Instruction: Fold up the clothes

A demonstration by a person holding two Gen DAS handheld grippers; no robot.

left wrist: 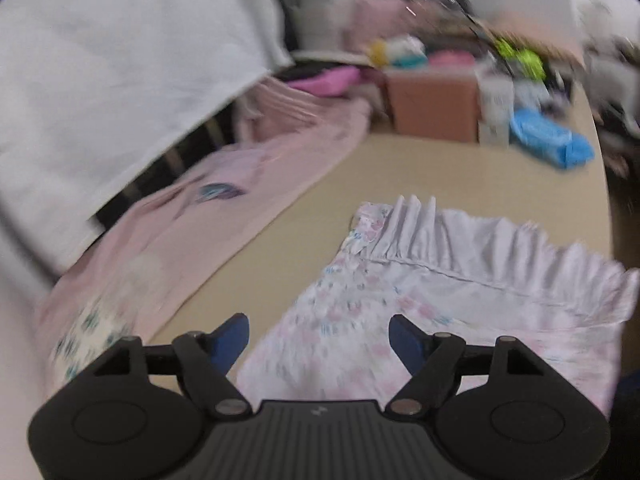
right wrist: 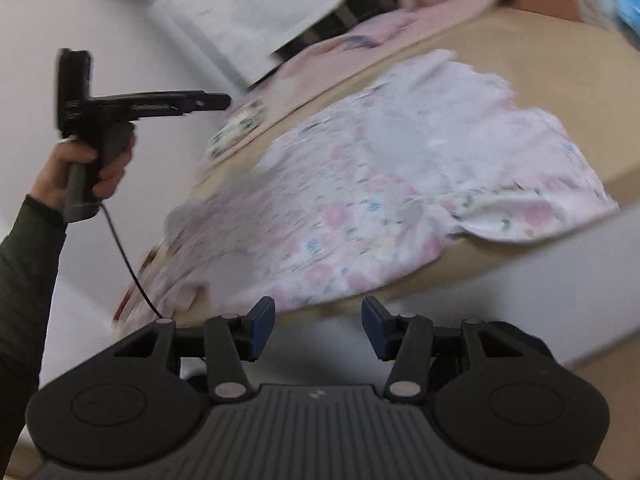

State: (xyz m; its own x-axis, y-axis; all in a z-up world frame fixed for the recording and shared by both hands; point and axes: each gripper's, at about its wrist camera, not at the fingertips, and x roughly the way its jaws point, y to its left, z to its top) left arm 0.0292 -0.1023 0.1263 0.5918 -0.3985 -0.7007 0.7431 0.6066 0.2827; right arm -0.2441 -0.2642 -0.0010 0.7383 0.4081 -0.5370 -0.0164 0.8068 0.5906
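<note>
Both my grippers, left [left wrist: 319, 334] and right [right wrist: 318, 326], gape empty above the dress [right wrist: 360, 208], spread flat on the table [left wrist: 288, 216] for folding.

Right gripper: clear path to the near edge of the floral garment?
Probably yes. The right gripper is open and empty, and the floral garment hangs over the table edge just ahead of its fingertips, with nothing between. The left gripper is off to the side.
</note>
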